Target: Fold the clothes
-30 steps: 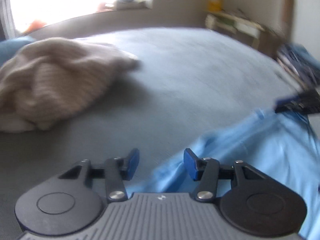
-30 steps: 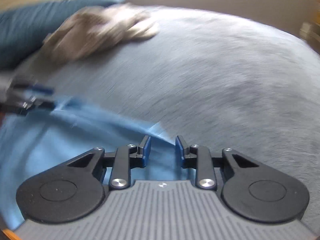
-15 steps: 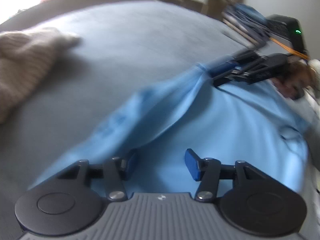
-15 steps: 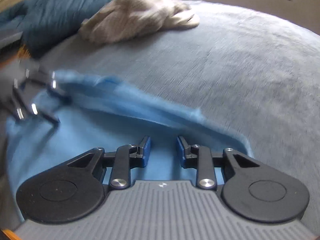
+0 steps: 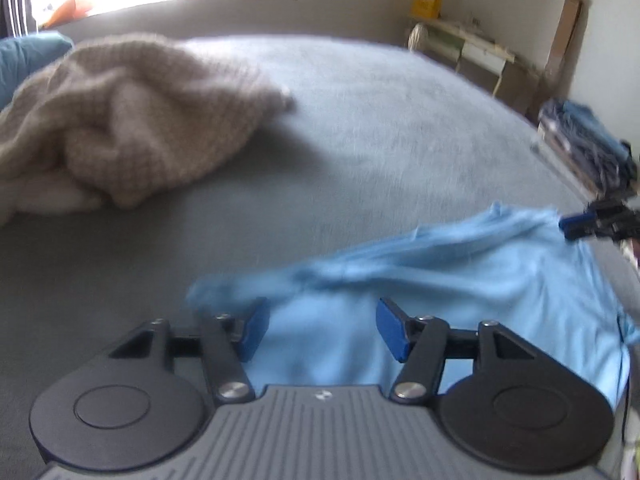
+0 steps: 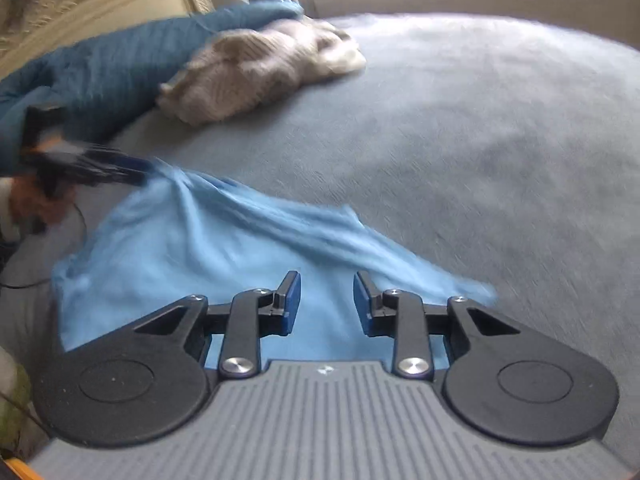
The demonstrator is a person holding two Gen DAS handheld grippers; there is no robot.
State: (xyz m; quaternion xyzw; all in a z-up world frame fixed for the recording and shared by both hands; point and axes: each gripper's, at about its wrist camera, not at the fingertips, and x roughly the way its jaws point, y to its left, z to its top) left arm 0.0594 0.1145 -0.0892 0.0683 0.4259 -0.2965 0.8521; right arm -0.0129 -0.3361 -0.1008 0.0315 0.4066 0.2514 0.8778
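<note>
A light blue garment (image 5: pixel 460 280) lies spread on the grey bed (image 5: pixel 380 120), with a raised fold along its far edge. My left gripper (image 5: pixel 322 332) hangs over its near part. Its jaws are opening, and fabric shows below the gap with neither pad pressing on it. In the right wrist view my right gripper (image 6: pixel 326 304) stands over the same garment (image 6: pixel 200 260), pads apart, cloth under them. Each view shows the other gripper at a bunched corner: the right gripper (image 5: pixel 576 227) and the left gripper (image 6: pixel 132 168). Whether cloth touches those tips is blurred.
A crumpled beige knit sweater (image 5: pixel 132 120) (image 6: pixel 256 72) lies at the back left of the bed. A dark blue blanket (image 6: pixel 100 72) sits beyond it. Folded clothes (image 5: pixel 584 148) are stacked at the bed's right edge, a pale desk (image 5: pixel 460 48) by the wall. A person's hand (image 6: pixel 36 200) shows at left.
The left view swung right over the garment, then back left, so the sweater is in view again. The left pads stand wider apart. The garment's fold ridge has shifted across the bed.
</note>
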